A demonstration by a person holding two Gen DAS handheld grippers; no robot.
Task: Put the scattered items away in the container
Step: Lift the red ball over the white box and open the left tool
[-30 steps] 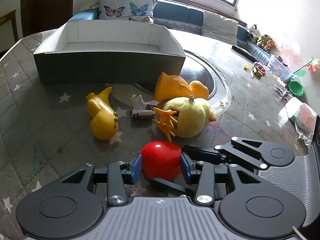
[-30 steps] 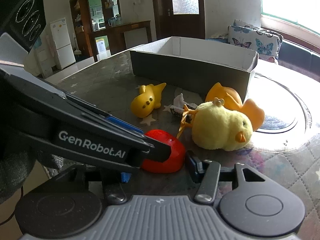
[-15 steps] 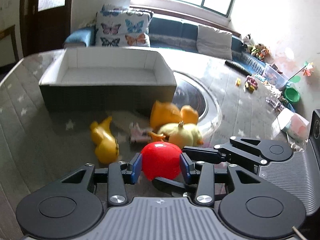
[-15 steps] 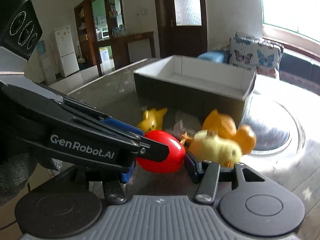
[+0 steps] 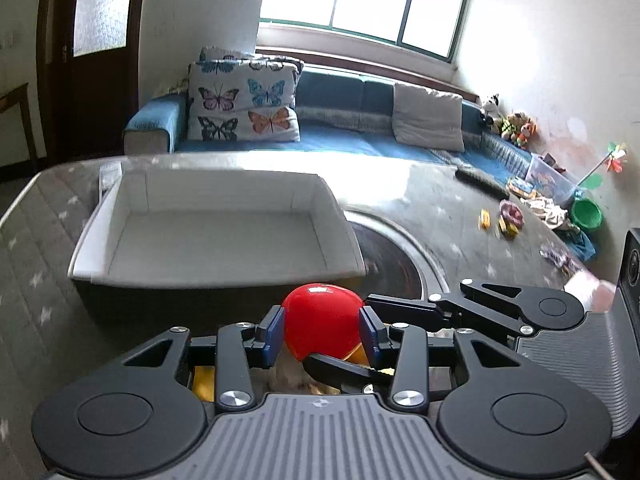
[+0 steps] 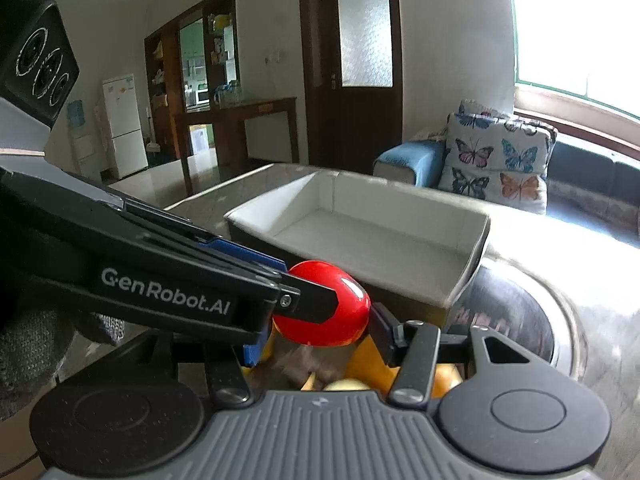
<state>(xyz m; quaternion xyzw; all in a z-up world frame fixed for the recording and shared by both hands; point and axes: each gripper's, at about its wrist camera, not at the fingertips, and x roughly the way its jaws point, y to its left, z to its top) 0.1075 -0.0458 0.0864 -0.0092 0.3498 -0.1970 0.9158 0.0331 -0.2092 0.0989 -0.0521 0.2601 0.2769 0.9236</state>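
My left gripper (image 5: 322, 330) is shut on a shiny red ball (image 5: 322, 322) and holds it in the air just before the near wall of the grey cardboard box (image 5: 216, 276). The box is white inside and holds nothing that I can see. The red ball also shows in the right wrist view (image 6: 324, 308), with the box (image 6: 464, 276) behind it. My right gripper (image 6: 316, 336) is close beside the left one, its jaws on either side of the ball; the left gripper hides its left finger. Yellow and orange toys (image 6: 364, 364) show below, mostly hidden.
The table (image 5: 36, 240) has a grey star-patterned quilted cover and a round glass turntable (image 5: 392, 256). Small items (image 5: 504, 220) and a black remote (image 5: 480, 182) lie at the far right. A blue sofa with butterfly cushions (image 5: 244, 108) stands behind.
My left gripper has lifted the red ball off the table and carried it up towards the box. The right gripper rose alongside. The toys on the table dropped below both views.
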